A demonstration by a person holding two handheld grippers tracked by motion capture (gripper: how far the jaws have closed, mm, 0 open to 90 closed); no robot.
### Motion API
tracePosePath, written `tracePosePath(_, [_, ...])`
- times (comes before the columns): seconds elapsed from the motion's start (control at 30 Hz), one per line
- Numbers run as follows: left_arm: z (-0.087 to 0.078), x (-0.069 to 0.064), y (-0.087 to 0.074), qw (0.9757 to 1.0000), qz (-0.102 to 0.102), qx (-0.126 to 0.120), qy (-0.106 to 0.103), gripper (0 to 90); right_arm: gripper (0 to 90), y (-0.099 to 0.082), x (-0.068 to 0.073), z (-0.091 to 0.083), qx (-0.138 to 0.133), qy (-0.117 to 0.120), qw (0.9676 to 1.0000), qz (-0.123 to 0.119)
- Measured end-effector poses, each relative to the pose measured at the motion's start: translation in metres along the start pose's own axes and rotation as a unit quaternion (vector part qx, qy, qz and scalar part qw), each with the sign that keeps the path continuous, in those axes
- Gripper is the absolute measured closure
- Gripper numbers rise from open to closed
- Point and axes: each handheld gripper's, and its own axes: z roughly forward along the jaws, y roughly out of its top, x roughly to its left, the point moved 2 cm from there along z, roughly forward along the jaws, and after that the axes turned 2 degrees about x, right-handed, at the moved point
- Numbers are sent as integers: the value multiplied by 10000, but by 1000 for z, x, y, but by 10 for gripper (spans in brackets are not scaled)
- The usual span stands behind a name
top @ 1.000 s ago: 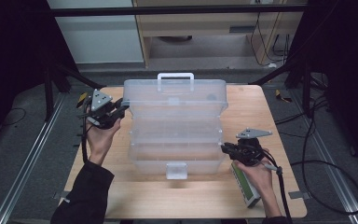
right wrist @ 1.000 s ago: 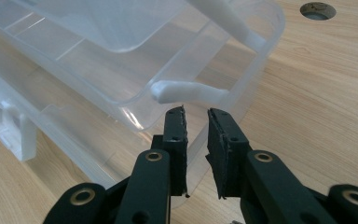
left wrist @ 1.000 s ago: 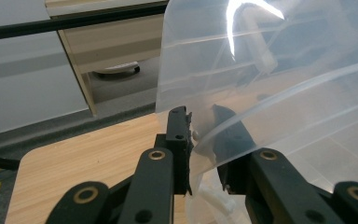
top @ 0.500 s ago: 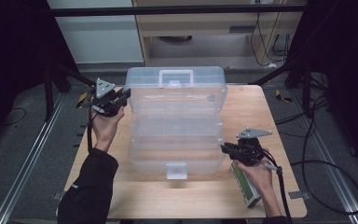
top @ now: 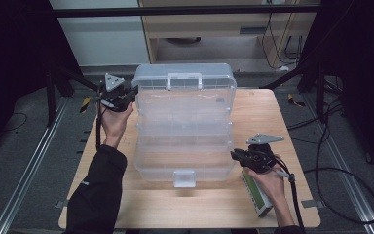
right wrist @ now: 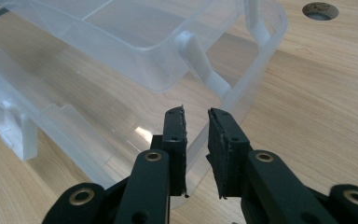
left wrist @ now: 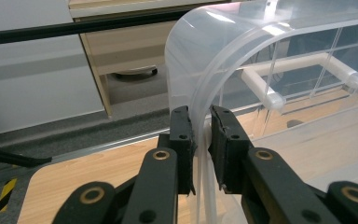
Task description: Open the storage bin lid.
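Two grips share one clear plastic tiered box (top: 185, 126), which sits mid-table on the wooden table (top: 272, 112), spread open in steps. Its hinged lid (top: 184, 80) with the white carry handle (top: 184, 78) stands raised at the 12 o'clock end, and its white latch (top: 184, 178) faces the person at 6 o'clock. The box's long axis runs from 9 to 3 o'clock across the table, while the tiers step down from 12 toward 6.

At the lid's 9 o'clock corner, the left gripper (top: 126, 96) is narrowed onto the curved lid edge (left wrist: 204, 112); in the left gripper view the wall passes between the two black jaws, and they look pressed onto it. These jaws have just been closing a little, with the lid wall between them.

At about 4 o'clock from the box's middle, the right gripper (top: 237, 157) has its jaws narrowed around the lowest tray's side rim (right wrist: 193, 154). In the right gripper view the rim runs up between the jaws, and I judge it pinched, steadying the base.

The lid lies right in the left gripper's jaws, so that hand is the one placed to swing it; the likely move is an arc about the hinge line, which runs 9 to 3 o'clock.

A green-and-white flat case (top: 257, 195) lies under the right hand (top: 269, 181), at 5 o'clock from the box.
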Motion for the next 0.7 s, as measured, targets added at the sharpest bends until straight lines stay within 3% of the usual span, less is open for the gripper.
tracePosePath(0.7, [27, 7, 5, 9999, -125, 50, 60, 781, 770, 1, 0, 0, 30, 5, 10000, -39])
